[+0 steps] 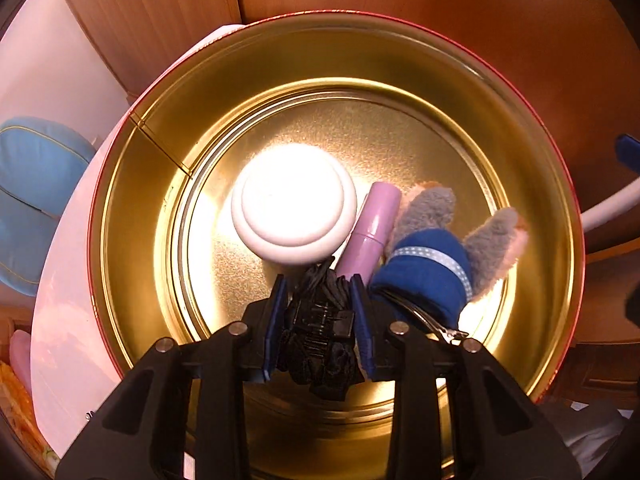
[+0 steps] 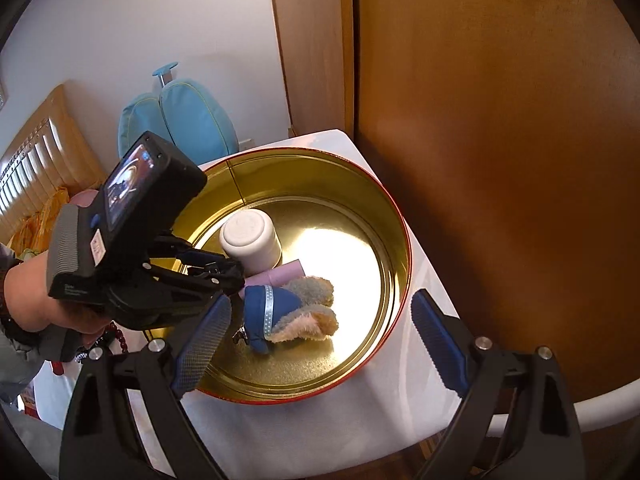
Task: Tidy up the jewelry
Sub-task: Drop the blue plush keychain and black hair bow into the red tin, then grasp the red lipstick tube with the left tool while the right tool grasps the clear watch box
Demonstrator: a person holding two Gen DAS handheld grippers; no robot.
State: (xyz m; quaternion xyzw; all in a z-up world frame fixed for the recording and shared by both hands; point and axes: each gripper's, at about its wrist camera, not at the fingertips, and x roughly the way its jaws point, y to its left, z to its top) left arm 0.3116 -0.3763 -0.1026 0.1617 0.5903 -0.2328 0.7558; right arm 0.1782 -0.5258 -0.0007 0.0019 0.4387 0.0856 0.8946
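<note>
A round gold tin [image 1: 132, 200] with a red outside [image 2: 394, 216] stands on a small white table [image 2: 432, 272]. In it are a white jar [image 1: 294, 204] [image 2: 250, 238], a lilac tube [image 1: 372, 228] [image 2: 282, 276] and a blue and grey plush hair clip [image 1: 436, 256] [image 2: 288, 312]. My left gripper [image 1: 320, 292] [image 2: 224, 272] is inside the tin, shut on a black hair clip [image 1: 320, 328]. My right gripper [image 2: 320, 340] is open and empty, above the tin's near rim.
A wooden wardrobe [image 2: 500, 160] stands right behind the table. A blue suitcase [image 2: 180, 120] stands by the wall at the left. Dark red beads [image 2: 120, 336] lie on the table under the left hand. A bed headboard [image 2: 36, 160] is at the far left.
</note>
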